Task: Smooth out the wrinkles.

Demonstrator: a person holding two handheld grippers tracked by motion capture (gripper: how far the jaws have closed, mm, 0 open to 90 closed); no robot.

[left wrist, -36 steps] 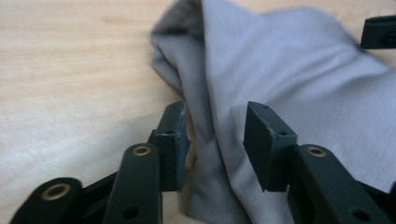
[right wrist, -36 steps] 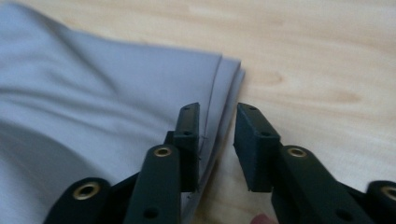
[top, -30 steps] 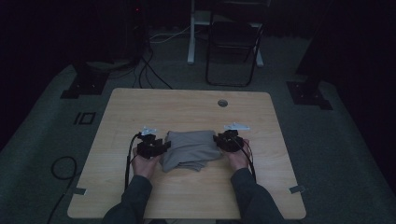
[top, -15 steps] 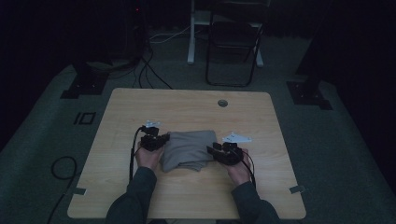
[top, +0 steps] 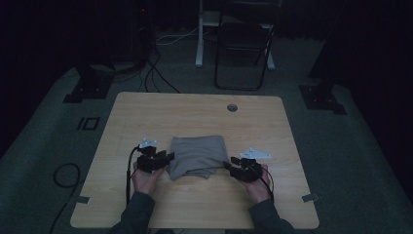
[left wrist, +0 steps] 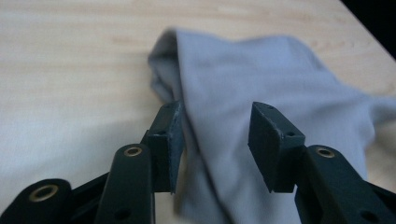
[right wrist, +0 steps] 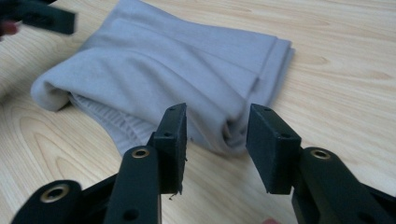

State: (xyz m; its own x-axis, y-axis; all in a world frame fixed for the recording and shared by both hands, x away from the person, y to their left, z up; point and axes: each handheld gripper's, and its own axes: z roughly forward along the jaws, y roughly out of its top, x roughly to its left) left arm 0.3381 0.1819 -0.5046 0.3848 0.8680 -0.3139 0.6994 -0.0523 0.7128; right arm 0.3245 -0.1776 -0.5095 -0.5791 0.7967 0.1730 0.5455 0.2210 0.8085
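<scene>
Now folded grey cloth [top: 198,156] between both grippers; fingers [left wrist: 169,140] parted, gripping nothing.

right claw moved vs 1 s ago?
Yes. In the high view the right claw has come toward the table's near edge, now at the folded grey cloth's near right corner.

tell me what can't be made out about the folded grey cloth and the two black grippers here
- Folded grey knit cloth: what garment it is; the folds hide its shape, and the high view is dim.
- Cloth's near end in the left gripper view: blurred and cut off by the bottom edge.
- Left black gripper: open; whether its pads touch the cloth is unclear.
- Right black gripper: open, short of the cloth.
</scene>
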